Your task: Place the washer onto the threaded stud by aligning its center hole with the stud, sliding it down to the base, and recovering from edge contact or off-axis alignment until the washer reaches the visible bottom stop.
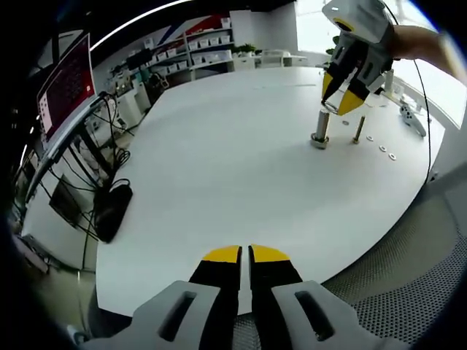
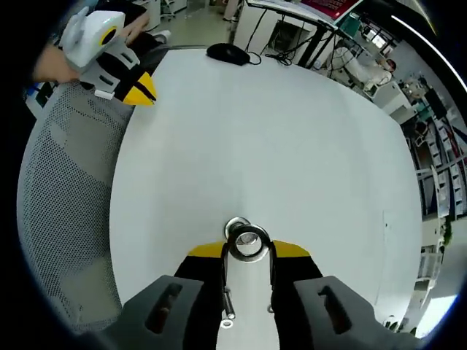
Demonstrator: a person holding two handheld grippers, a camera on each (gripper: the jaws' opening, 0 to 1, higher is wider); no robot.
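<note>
The right gripper clasped the washer at the lower centre of its view, ring lying flat — directly over the upright stud, axis vertical. The left gripper waited clenched, empty, well apart at the table edge.

Your left gripper has black jaws with yellow tips, set on pale grey slotted mounts. Your right gripper is built alike, its housing light grey with a yellow ring.
</note>
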